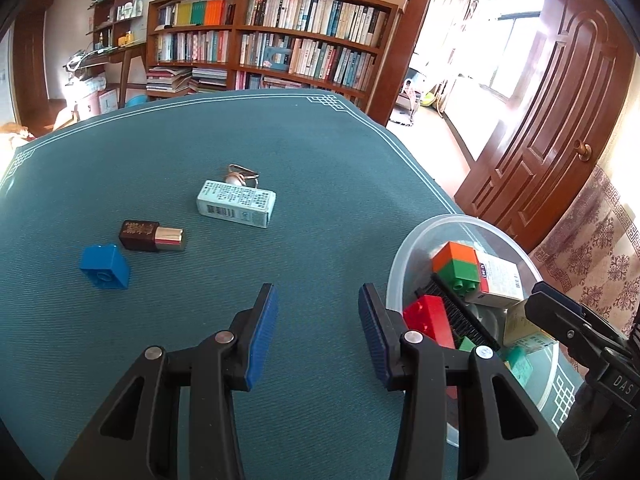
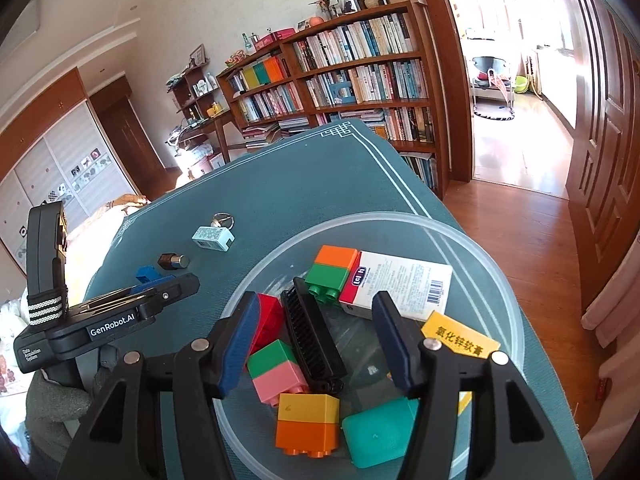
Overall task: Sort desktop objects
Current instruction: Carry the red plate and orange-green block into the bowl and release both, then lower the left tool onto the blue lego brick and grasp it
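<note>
A clear plastic bowl [image 2: 496, 280] on the teal table holds several toy bricks, a black comb [image 2: 312, 340], a white medicine box [image 2: 400, 284], a yellow box [image 2: 460, 334] and a teal block [image 2: 380, 432]. My right gripper [image 2: 316, 340] hangs open and empty above the bowl. My left gripper [image 1: 318, 332] is open and empty over the table, left of the bowl [image 1: 404, 256]. On the table lie a blue brick [image 1: 105, 266], a brown and gold lipstick [image 1: 152, 235], a pale blue box [image 1: 236, 203] and a metal clip [image 1: 240, 176].
The teal mat [image 1: 280, 128] covers the table; its far edge and right edge are near the bowl. A bookshelf [image 1: 272, 40] stands behind the table, and an open wooden door [image 1: 552, 120] is at right.
</note>
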